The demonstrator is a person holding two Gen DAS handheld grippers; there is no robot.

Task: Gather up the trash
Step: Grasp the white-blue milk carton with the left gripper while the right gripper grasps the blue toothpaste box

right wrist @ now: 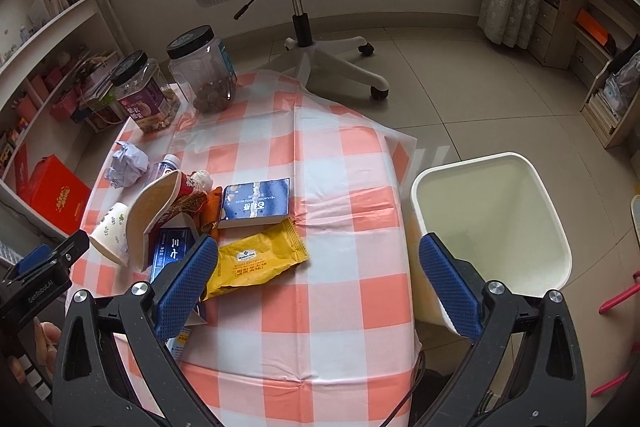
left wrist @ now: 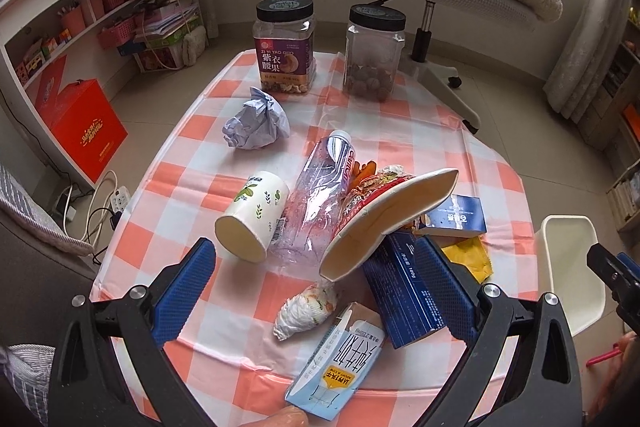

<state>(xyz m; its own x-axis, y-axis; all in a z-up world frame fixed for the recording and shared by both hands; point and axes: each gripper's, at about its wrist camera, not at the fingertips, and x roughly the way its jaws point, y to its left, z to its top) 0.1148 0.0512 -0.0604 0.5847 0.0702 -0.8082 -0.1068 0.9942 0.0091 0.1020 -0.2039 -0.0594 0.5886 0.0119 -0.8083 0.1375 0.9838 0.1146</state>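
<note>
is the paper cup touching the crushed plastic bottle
Touching. In the left wrist view the paper cup lies on its side with its wall pressed against the crushed plastic bottle; no tablecloth shows between them.

On my counter I count two black-lidded jars: one labelled, one clear. There is one crumpled paper ball, one paper cup, one crushed plastic bottle, one flattened noodle bowl, one wadded wrapper, one milk carton, two blue boxes and one yellow packet. One white bin stands beside it.
</note>
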